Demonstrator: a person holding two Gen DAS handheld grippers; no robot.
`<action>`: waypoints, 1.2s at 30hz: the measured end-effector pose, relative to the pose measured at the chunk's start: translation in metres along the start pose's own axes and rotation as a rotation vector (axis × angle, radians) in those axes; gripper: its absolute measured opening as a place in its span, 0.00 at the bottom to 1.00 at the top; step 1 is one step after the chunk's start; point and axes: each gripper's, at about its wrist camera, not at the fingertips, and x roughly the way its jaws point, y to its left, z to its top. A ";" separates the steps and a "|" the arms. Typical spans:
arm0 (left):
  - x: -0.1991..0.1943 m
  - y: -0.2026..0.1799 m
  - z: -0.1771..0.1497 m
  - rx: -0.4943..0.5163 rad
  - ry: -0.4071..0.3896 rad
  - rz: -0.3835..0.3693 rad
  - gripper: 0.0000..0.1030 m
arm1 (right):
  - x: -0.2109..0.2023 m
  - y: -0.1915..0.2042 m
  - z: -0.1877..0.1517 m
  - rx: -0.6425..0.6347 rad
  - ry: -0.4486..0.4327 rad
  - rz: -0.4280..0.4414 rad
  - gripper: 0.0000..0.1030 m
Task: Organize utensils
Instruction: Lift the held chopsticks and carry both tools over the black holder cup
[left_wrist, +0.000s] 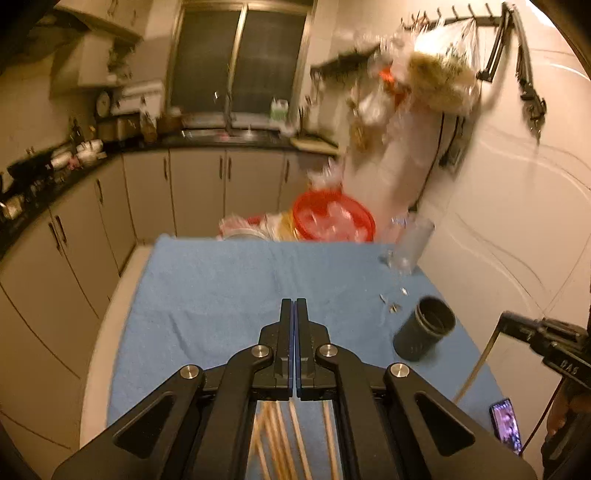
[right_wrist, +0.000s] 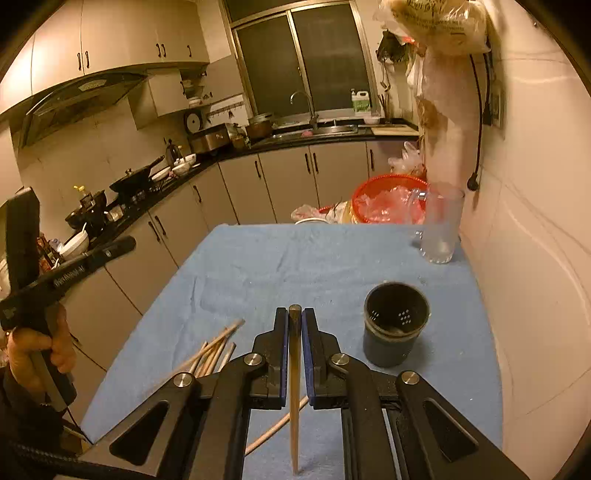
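The dark holder (right_wrist: 396, 323) stands empty on the blue-covered table (right_wrist: 295, 258), just right of the right claw (right_wrist: 294, 314), which clamps one chopstick (right_wrist: 294, 387). Loose chopsticks (right_wrist: 214, 350) lie to its left. The left wrist view alone shows the left claw (left_wrist: 294, 304) closed, holding nothing.
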 end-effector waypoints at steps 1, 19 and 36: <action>0.013 0.000 0.000 0.013 0.045 0.007 0.00 | -0.002 0.000 0.001 0.000 -0.005 -0.002 0.07; 0.209 0.001 -0.061 0.217 0.513 0.093 0.00 | 0.002 -0.004 0.003 0.024 0.008 0.004 0.07; 0.211 -0.005 -0.053 0.221 0.521 0.076 0.63 | 0.005 -0.004 0.002 0.015 0.016 0.010 0.07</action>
